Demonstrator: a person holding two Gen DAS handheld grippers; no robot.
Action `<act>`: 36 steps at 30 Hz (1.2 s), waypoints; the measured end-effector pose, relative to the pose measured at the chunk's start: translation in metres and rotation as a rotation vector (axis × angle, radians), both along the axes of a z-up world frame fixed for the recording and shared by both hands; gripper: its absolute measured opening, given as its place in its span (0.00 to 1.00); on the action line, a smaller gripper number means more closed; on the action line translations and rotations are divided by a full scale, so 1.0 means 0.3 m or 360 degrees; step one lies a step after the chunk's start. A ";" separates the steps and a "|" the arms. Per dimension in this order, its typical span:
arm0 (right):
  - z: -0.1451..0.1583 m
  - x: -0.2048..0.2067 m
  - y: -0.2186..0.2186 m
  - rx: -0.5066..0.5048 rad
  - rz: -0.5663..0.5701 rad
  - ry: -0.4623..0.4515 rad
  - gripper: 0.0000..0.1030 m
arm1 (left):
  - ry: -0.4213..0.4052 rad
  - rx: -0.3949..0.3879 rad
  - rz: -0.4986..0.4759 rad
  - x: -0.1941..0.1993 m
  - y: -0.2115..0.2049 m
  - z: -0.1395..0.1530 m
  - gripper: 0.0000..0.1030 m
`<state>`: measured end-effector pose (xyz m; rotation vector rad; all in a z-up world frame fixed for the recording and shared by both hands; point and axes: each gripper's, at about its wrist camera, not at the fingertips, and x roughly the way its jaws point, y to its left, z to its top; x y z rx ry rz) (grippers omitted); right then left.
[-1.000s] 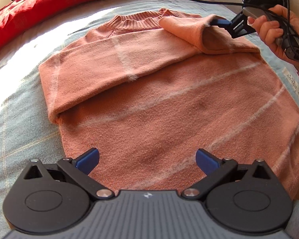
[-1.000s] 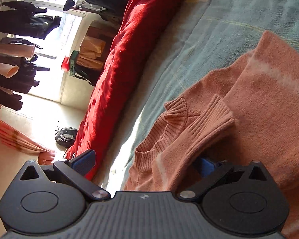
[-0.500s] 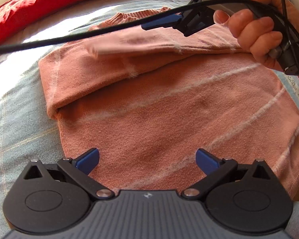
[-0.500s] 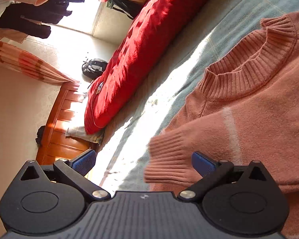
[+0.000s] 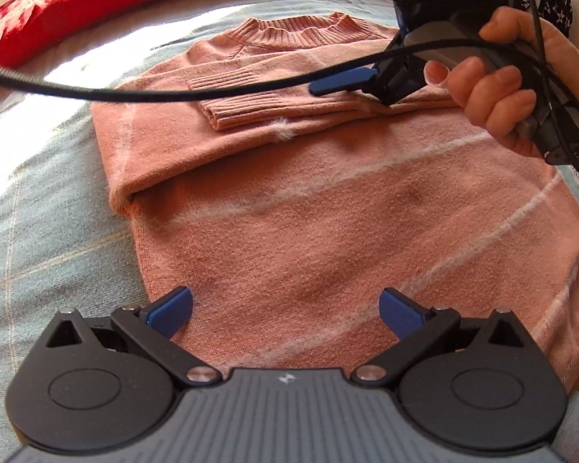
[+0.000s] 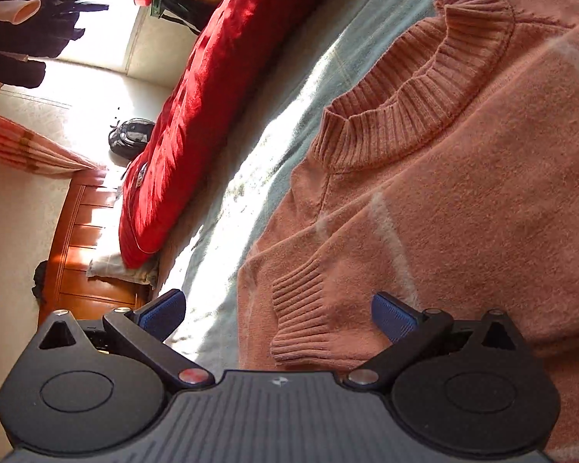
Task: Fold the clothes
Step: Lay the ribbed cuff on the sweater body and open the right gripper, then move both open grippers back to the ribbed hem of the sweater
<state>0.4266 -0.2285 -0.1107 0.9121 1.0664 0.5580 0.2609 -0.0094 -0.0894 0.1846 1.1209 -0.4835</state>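
Salmon-pink knit sweater w/ pale fuzzy stripes (image 5: 328, 200) lies flat on the pale blue-green bedspread (image 5: 38, 208), ribbed collar (image 5: 301, 31) at the far end, both sleeves folded across the chest, ribbed cuffs (image 5: 235, 112) overlapping near the middle.

Left gripper (image 5: 285, 306): jaws spread wide, nothing between them, low over the sweater's hem end.

Left-wrist view only: a hand (image 5: 517, 77) holding the right gripper's handle above the folded sleeve, black cable (image 5: 173, 96) looping across, one blue finger (image 5: 343, 81) just over the sleeve — can't tell if it touches.

Right-wrist view only: right gripper (image 6: 278, 312) jaws apart, released, a cuff (image 6: 301, 324) lying between them ungrasped. Also a long red quilted cushion (image 6: 197, 108) along the bed edge, wooden bed frame (image 6: 81, 247), black backpack (image 6: 131, 135) on the sunlit floor, dark clothes hanging (image 6: 31, 38) by the window.
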 end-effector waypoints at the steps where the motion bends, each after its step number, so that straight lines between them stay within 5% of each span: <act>1: 0.009 0.001 0.015 -0.0005 0.0037 -0.0009 1.00 | 0.0002 0.0002 -0.0004 0.001 -0.003 -0.003 0.99; 6: 0.109 -0.015 -0.050 -0.0036 0.0001 -0.0112 1.00 | -0.0004 0.0023 -0.0026 0.013 -0.011 0.014 0.99; 11: 0.201 -0.060 -0.311 -0.0258 -0.0312 -0.0257 1.00 | -0.0018 0.0032 -0.0028 0.032 -0.029 0.020 0.99; 15: 0.131 -0.108 -0.548 -0.0414 -0.0540 -0.0156 1.00 | 0.0004 0.0039 -0.0020 0.039 -0.047 -0.004 0.99; 18: 0.021 -0.141 -0.664 -0.0381 -0.0573 0.0042 1.00 | 0.0007 0.0036 0.0001 0.049 -0.056 -0.008 0.99; 21: 0.051 -0.192 -0.719 -0.0257 -0.0653 -0.0022 1.00 | -0.0010 -0.0004 0.0023 0.089 -0.064 0.022 0.99; 26: 0.099 -0.174 -0.762 -0.0367 -0.0674 -0.0111 1.00 | -0.0187 -0.0013 0.0031 0.203 -0.113 0.090 0.99; 29: 0.074 -0.141 -0.770 -0.0469 -0.0582 -0.0063 1.00 | -0.0309 -0.0061 0.0041 0.287 -0.159 0.096 0.99; 33: 0.056 -0.166 -0.793 -0.0487 -0.0527 -0.0058 1.00 | -0.0409 -0.0319 0.0144 0.364 -0.194 0.051 0.99; 36: 0.067 -0.206 -0.819 -0.0488 -0.0561 -0.0067 1.00 | -0.0332 -0.0372 0.0212 0.403 -0.215 -0.004 0.99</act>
